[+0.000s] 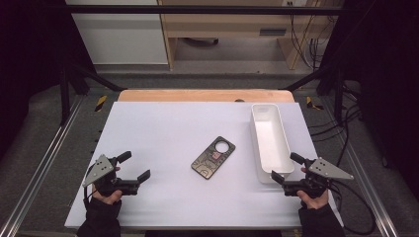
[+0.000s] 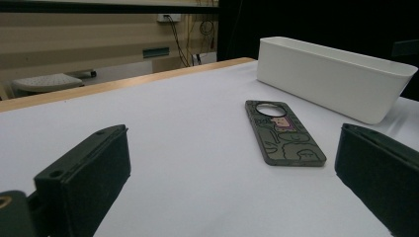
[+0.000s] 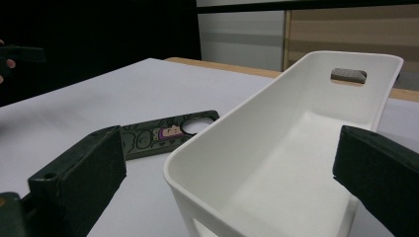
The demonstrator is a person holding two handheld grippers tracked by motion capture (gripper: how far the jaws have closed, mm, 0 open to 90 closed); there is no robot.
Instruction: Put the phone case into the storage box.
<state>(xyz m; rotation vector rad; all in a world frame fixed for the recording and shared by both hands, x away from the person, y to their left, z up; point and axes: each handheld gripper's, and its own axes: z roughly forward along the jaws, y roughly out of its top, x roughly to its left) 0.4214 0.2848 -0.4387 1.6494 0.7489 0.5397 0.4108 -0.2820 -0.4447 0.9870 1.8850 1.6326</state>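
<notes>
Now both hand-held grippers, left (image 1: 134, 169) and right (image 1: 285, 170), gape empty; the flat phone case (image 1: 213, 157) could skid when pinched.

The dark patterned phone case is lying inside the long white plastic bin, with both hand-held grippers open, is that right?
Not quite. The dark patterned phone case lies on the white table beside the long white plastic bin, not inside it, as the high view shows. Both hand-held grippers are open.

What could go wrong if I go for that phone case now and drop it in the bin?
The phone case lies flat on the table, so an open claw may skid it away rather than get under an edge. The white bin is narrow and near the right claw; a bump could shift it.
</notes>
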